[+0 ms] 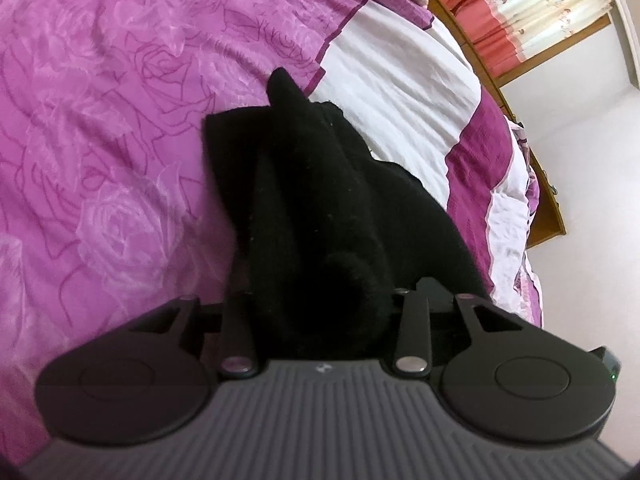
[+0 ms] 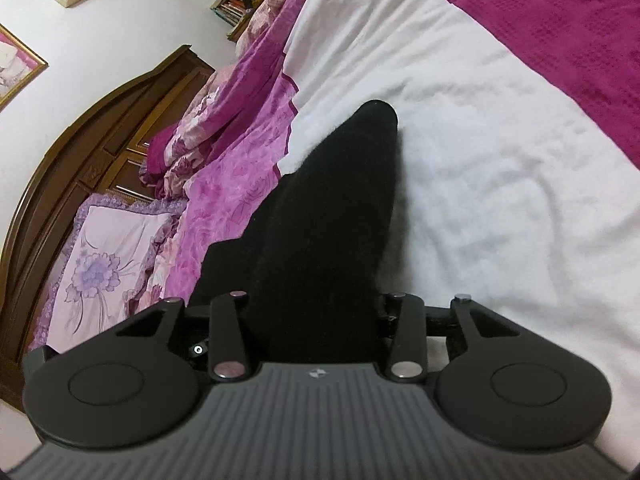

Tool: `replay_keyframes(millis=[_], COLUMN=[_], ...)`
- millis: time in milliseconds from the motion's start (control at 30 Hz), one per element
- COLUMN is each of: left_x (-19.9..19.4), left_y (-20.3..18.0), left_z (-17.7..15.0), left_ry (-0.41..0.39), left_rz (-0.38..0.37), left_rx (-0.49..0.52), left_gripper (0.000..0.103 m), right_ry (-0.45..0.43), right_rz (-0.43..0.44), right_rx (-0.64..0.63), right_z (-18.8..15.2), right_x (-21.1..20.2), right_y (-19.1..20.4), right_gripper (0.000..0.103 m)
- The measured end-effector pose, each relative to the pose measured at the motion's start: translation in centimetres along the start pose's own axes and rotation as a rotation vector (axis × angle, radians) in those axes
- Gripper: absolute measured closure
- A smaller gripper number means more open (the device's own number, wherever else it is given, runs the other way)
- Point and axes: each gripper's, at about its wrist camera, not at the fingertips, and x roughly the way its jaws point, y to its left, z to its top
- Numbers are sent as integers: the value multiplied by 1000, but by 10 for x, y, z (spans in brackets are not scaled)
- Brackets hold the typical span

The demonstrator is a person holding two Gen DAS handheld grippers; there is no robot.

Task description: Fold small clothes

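Observation:
A fuzzy black garment (image 1: 240, 152) rises from the purple and white bedspread (image 1: 100, 120) into my left gripper (image 1: 316, 248). The cloth fills the gap between its jaws and hides the fingers; the gripper is shut on it. Part of the cloth still lies bunched on the bed, with one corner sticking up. In the right wrist view the same black garment (image 2: 372, 140) runs from between the jaws of my right gripper (image 2: 320, 260) to a rounded tip over the white panel (image 2: 500, 160). This gripper is shut on the cloth too, with its fingers hidden.
The bed's edge drops to a pale floor (image 1: 592, 200) on the right of the left wrist view. A wooden headboard (image 2: 100, 128), a flowered pillow (image 2: 108, 256) and bunched purple bedding (image 2: 224, 120) lie left of the right gripper. Curtains (image 1: 540, 12) hang beyond the bed.

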Motion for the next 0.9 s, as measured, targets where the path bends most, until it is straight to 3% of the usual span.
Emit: replay_keyframes(millis=[167,500,667,900], left_x=[-7,-24,-31,-56], left_y=[-10,-32,-44,-58], left_z=[-10,-44,-81,-138], left_ry=[19,76,61,40], left_rz=[9,49,99,137], left_rx=[24,81,135,178], left_gripper=[63,63,63,63], right_ry=[20,73,90,108], right_rz=[-19,-80,-120,-81], right_rx=[-5,-130,-119,-84], right_z=[-2,-12,-39,-72], right_x=[-16,-62,-92,-142], right_y=[-5,6,-6,-32], right_gripper=[58,58,58,58])
